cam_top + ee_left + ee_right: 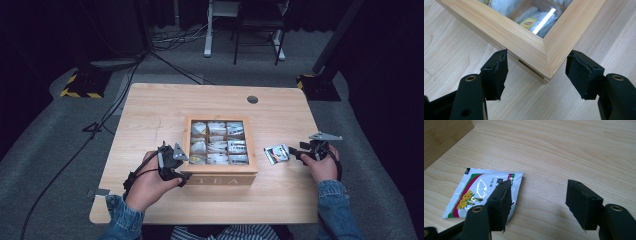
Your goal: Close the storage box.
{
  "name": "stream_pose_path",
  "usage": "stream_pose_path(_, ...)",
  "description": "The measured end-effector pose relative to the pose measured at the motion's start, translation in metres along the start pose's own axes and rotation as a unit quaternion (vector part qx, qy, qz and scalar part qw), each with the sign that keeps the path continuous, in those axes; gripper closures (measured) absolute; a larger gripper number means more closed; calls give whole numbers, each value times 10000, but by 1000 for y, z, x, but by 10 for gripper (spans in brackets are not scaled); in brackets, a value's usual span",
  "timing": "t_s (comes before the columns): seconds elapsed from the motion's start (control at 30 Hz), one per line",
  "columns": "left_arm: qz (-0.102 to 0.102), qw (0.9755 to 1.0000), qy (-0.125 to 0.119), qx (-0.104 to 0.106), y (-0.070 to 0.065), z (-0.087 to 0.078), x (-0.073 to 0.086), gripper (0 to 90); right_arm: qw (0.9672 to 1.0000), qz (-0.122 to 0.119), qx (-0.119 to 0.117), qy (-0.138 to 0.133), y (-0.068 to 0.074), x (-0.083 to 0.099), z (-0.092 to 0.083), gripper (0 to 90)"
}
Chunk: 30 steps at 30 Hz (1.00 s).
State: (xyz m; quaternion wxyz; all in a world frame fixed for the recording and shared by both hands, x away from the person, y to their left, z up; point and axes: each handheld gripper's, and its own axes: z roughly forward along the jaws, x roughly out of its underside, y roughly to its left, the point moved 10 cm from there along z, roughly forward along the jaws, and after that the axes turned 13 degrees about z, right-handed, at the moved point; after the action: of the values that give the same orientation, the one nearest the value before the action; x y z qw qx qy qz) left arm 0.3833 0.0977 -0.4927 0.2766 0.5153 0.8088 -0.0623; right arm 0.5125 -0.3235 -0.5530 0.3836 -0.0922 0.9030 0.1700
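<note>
Left gripper (184,176) and right gripper (295,153) gape (both held low).

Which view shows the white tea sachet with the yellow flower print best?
The right gripper view: the white tea sachet with the yellow flower print lies flat on the wooden table, print legible, one corner behind a jaw. The high view shows it small, beside the wooden tea box.

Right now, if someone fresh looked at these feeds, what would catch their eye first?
Probably the wooden tea box at the table's middle, lid off, its compartments packed with tea bags. Next, the left gripper, whose open jaws straddle the box's near left corner. Then the lone tea sachet printed with yellow flowers, flat on the table right of the box, with the right gripper open just over its edge.
</note>
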Motion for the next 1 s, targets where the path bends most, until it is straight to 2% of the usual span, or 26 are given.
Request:
stream_pose_path(0.27, -22, 9999, 103, 87, -2, 8, 4, 351, 10000, -5, -3, 3, 0, 0, 1, 382)
stream_pose_path(0.53, -103, 9998, 6, 170, -3, 8, 4, 328, 10000, -4, -12, 6, 0, 0, 1, 382)
stream_pose_path(0.73, -109, 9992, -127, 360, -7, 0, 6, 317, 10000, -29, -48, -1, 2, -2, 3, 382)
stream_pose_path(0.9, -161, 9988, -358, 277, -5, -15, 4, 311, 10000, -50, -84, -16, 6, -6, 5, 381)
stream_pose_path(1.0, -209, 9984, -499, 137, 0, -23, 6, 307, 9999, -72, -95, -13, 7, -7, 7, 382)
